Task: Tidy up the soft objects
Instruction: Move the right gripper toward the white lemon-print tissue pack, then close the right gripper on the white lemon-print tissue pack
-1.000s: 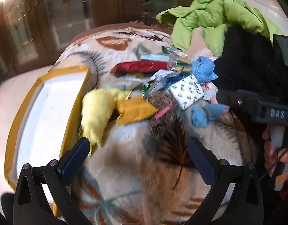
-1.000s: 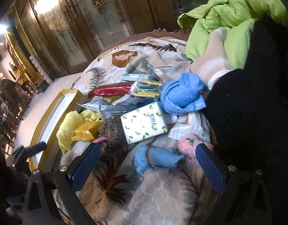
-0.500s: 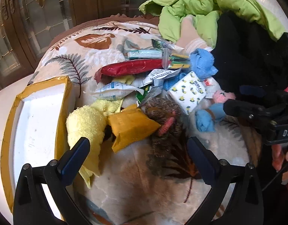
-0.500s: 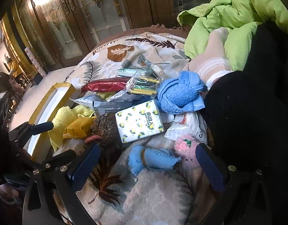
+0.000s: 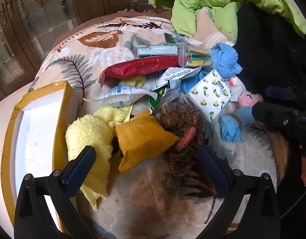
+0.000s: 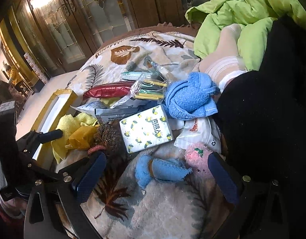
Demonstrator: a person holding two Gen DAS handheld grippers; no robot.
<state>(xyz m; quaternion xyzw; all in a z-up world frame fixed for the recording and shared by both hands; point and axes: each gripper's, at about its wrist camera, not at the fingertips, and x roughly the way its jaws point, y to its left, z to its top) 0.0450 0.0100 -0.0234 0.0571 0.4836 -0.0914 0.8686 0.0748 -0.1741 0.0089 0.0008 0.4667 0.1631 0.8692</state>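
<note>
Yellow towel (image 5: 89,137) lies just ahead of the left tool (image 5: 147,157), at the blanket's (image 5: 153,199) edge beside the foam box (image 5: 33,131); the blue toy (image 6: 163,170) lies crosswise between the right tool's (image 6: 157,171) fingers. Both tools are spread and empty.

Lying long and shiny on the leaf blanket (image 5: 89,45): a red packet (image 5: 141,66). Sitting just behind the red packet: a pale green tube (image 5: 157,50). Touching the right end of the red packet: a clear bag of coloured sticks (image 5: 192,56). Lying just in front of the red packet, nearer the camera: a white pouch with blue print (image 5: 121,95). Resting in front and to the right of the red packet: a white pack with little lemons (image 5: 209,93). Sitting well in front of the red packet: a puffy yellow packet (image 5: 141,139). Standing left of the red packet, at the blanket's edge: a white box with yellow tape (image 5: 33,139). Piling up behind and right of the red packet: a green quilt (image 5: 222,0). Shining far behind the red packet: tall glass doors (image 5: 33,29).
</note>
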